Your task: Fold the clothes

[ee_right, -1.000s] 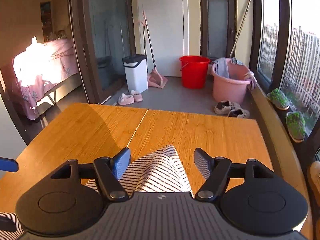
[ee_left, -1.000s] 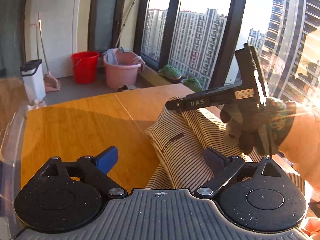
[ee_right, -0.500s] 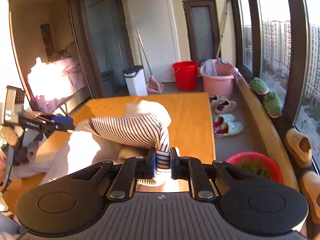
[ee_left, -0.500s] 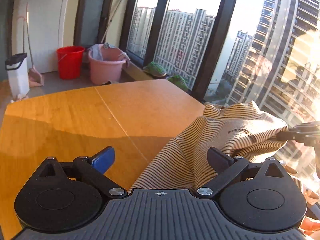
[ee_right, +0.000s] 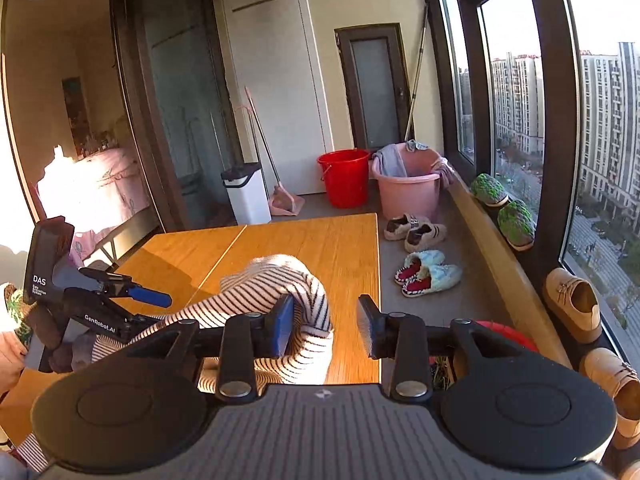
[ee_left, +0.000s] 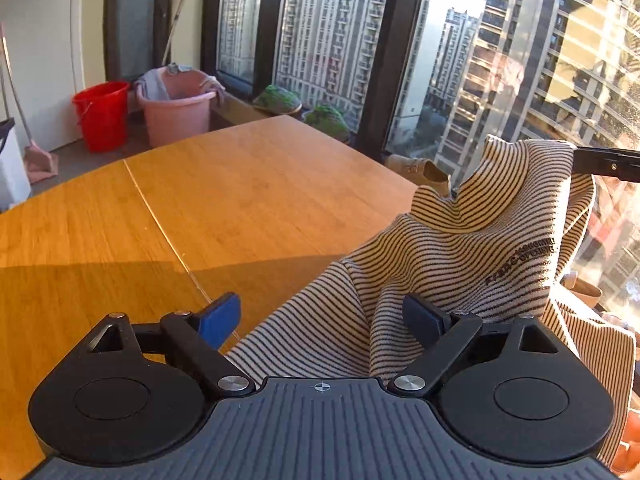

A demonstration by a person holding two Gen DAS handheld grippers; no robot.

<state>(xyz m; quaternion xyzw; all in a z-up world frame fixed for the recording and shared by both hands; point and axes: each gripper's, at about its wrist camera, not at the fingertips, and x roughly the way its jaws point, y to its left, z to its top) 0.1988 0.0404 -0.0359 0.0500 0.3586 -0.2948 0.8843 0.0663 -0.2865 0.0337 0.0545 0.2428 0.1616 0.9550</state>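
Note:
A striped garment (ee_left: 460,248) hangs bunched over the right edge of the wooden table (ee_left: 248,184). My left gripper (ee_left: 320,316) is open, with folds of the garment lying between its fingers. In the right wrist view the garment (ee_right: 276,284) is a raised hump in front of my right gripper (ee_right: 325,326), which is open; the cloth lies against its left finger (ee_right: 282,322). The tip of the right gripper (ee_left: 604,163) shows at the garment's top corner in the left wrist view. The left gripper (ee_right: 120,296) shows at left in the right wrist view.
A red bucket (ee_right: 344,178), a pink tub (ee_right: 408,188), a white bin (ee_right: 246,196) and a broom stand on the floor beyond the table. Slippers (ee_right: 428,272) and shoes lie on the floor by the window ledge. The table's right edge (ee_right: 378,288) is close.
My right gripper was shut on the striped garment half a second ago and has now opened. The garment stays humped up. My left gripper stays open and has shifted slightly.

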